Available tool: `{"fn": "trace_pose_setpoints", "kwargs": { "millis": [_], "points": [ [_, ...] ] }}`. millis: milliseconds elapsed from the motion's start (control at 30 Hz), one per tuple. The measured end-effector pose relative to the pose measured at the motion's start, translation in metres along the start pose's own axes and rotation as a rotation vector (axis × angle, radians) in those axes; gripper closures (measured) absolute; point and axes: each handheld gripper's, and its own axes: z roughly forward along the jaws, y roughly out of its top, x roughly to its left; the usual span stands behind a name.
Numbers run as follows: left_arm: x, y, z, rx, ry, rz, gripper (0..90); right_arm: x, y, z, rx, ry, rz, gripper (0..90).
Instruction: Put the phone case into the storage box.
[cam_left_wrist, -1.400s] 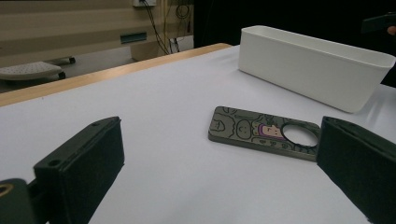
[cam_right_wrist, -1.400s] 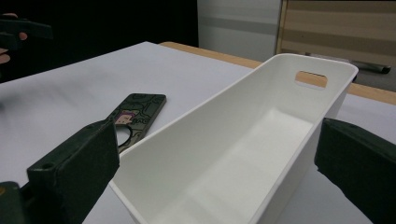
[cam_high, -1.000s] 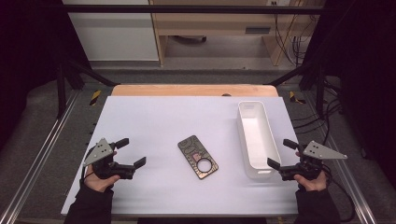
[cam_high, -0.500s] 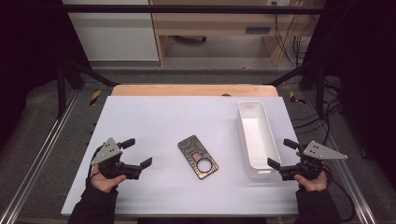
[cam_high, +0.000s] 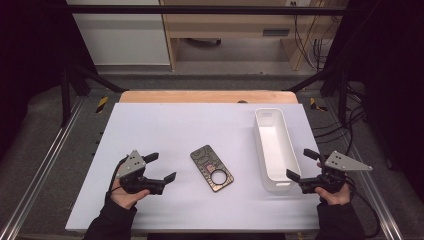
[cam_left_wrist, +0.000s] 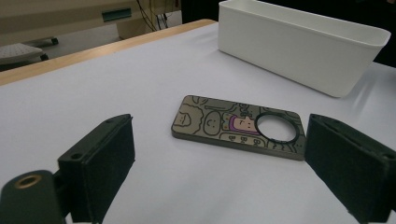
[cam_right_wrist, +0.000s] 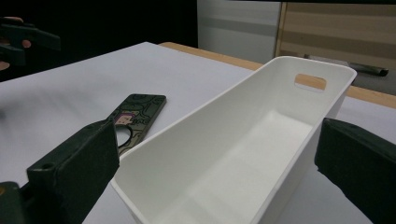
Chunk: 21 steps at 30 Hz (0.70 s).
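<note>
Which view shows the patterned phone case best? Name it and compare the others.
The left gripper view: the phone case lies close and whole, its drawings and round hole clear. The high view shows it small but whole. In the right gripper view the white bin hides part of it.

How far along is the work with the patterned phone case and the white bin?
Nothing looks finished: the phone case lies flat on the table, apart from the empty white bin. In hand: the left claw has moved in toward the case, its jaws just closing slightly, nothing between them yet. The right claw hovers open at the bin's near end. Gripping and moving the case remain, probably into the bin.
</note>
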Motion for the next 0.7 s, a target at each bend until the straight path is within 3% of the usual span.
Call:
{"fn": "trace_pose_setpoints", "kwargs": {
  "millis": [433,700],
  "points": [
    [-0.019,-0.002,0.022,0.070,-0.011,-0.018,24.6,0.001,0.000,0.001,0.001,0.002,0.001,0.5],
    [-0.030,-0.005,0.039,0.142,-0.030,-0.011,44.0,0.001,-0.001,0.002,0.006,0.002,-0.001,0.5]
  ]
}}
